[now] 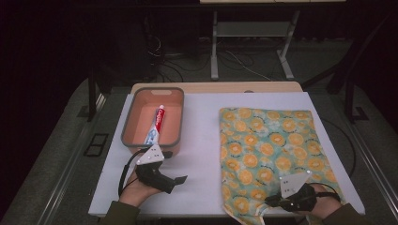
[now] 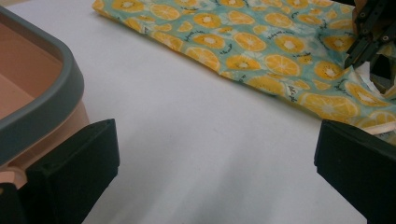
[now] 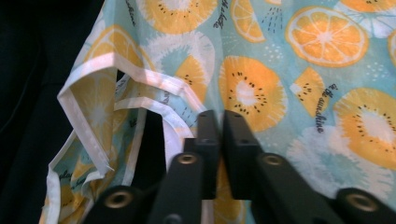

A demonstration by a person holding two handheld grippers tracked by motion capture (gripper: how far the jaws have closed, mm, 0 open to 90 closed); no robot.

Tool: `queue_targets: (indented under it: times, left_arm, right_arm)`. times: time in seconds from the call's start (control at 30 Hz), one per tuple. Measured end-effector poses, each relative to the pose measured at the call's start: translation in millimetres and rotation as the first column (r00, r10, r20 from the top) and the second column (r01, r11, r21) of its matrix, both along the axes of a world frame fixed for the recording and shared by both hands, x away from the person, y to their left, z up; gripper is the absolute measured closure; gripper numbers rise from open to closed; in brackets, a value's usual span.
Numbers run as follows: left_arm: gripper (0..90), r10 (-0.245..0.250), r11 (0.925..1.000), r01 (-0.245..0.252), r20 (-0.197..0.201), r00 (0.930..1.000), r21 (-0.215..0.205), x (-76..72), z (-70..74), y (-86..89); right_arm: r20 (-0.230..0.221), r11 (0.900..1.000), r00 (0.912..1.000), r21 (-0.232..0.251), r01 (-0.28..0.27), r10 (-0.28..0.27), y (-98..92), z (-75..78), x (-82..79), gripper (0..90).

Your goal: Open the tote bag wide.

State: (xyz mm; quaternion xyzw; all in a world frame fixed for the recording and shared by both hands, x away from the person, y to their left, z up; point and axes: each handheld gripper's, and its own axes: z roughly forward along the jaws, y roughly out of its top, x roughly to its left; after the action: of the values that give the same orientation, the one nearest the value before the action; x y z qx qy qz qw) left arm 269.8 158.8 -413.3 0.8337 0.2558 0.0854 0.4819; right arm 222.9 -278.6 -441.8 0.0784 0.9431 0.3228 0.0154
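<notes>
**Right gripper pinches the near hem of the fruit-print cloth**

We see the fruit-print cloth (image 1: pixel 270 150) spread flat on the right half of the white table (image 1: pixel 202 154), its near edge spilling over the table's front at about 6 o'clock. It looks thin, light and limp, so we judge it will sag and fold wherever it is unsupported. The white-bound hem (image 3: pixel 140 79) is the firmest place to take it.

The right gripper (image 3: pixel 222 126) sits at the cloth's near edge, toward its left corner. Its jaws are clenched together, and the cloth appears pinched between them, with the hem curling up at 10 o'clock from the tips.

Our left gripper (image 1: pixel 176 180) rests on bare table at 9 o'clock from the cloth, well apart from it, jaws spread wide and empty. At 12 o'clock from it, a pink bin (image 1: pixel 174 101) holds a toothpaste tube (image 1: pixel 157 124).
</notes>
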Motion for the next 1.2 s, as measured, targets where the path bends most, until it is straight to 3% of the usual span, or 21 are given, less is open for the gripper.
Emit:
queue_targets:
  times: [0.17,0.23,0.63,0.9,1.0,1.2]
  left_arm:
    - [0.0,0.000,1.0000,0.000,0.000,1.0000,-0.001,0.3,0.0,0.0]
    - [0.0,0.001,1.0000,-0.001,0.000,1.0000,-0.003,0.3,0.2,0.1]
    - [0.0,0.004,1.0000,-0.004,-0.002,1.0000,-0.007,0.9,0.4,0.9]
    - [0.0,0.005,0.9999,-0.005,-0.002,1.0000,-0.013,0.8,0.5,1.4]
    - [0.0,0.003,0.9999,-0.003,-0.002,1.0000,-0.013,0.9,0.6,1.2]
    - [0.0,0.004,0.9998,-0.004,-0.003,1.0000,-0.018,0.7,0.9,1.7]
  right_arm:
    - [-0.015,1.000,0.9998,0.014,0.014,-0.014,0.0,0.2,2.1,90.0]
    - [0.000,0.999,0.9993,0.024,0.037,-0.037,2.6,1.3,3.7,90.0]
    - [0.002,0.985,0.9894,0.090,0.144,-0.145,27.1,8.0,34.8,90.0]
    - [0.011,0.980,0.9833,0.085,0.180,-0.182,43.6,11.1,53.1,90.0]
    - [0.009,0.970,0.9745,0.101,0.222,-0.224,51.9,13.0,63.9,90.0]
    - [0.033,0.959,0.9645,0.117,0.257,-0.262,67.8,18.3,84.4,90.0]
